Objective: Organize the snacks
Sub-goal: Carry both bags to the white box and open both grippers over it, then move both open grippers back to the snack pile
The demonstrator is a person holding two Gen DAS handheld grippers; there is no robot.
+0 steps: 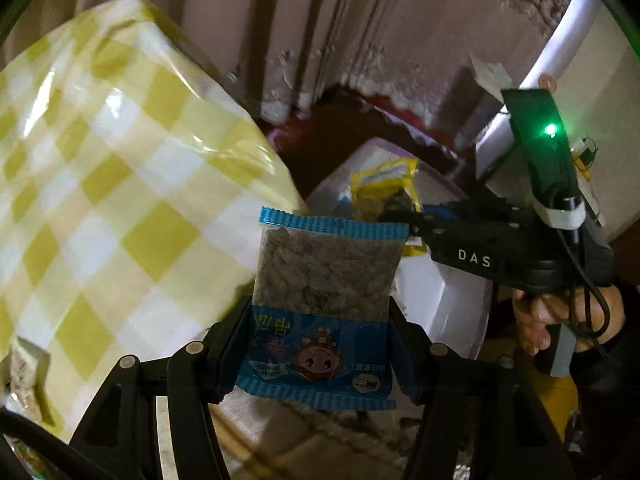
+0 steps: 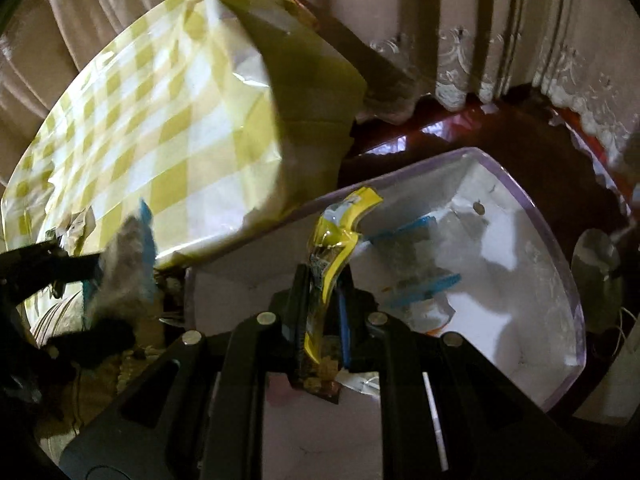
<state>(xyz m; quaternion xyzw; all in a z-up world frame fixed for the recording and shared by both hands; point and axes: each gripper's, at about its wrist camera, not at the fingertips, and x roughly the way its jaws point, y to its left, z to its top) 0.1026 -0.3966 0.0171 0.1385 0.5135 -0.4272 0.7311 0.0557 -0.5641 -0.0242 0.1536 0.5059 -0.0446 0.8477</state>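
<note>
Room lies ahead of the right gripper point(image 2: 322, 292), which pinches a yellow packet point(image 2: 334, 240) above the white bin point(image 2: 536, 208). Left gripper point(image 1: 320, 344) clamps a blue packet point(image 1: 324, 280), checkered box point(image 1: 120, 168) crowding its left.

L gripper point(image 1: 322, 316) fingers clamp blue seed packet point(image 1: 324, 280); R gripper point(image 1: 394, 216) pinches yellow packet point(image 1: 384, 188) over white bin point(image 1: 444, 300).

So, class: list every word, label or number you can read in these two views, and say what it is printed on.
"DAS": white letters on the black right gripper.
Blue seed packet in the left gripper: printed characters and cartoon pig, too blurred to read.
Yellow snack packet: label too small to read.
</note>
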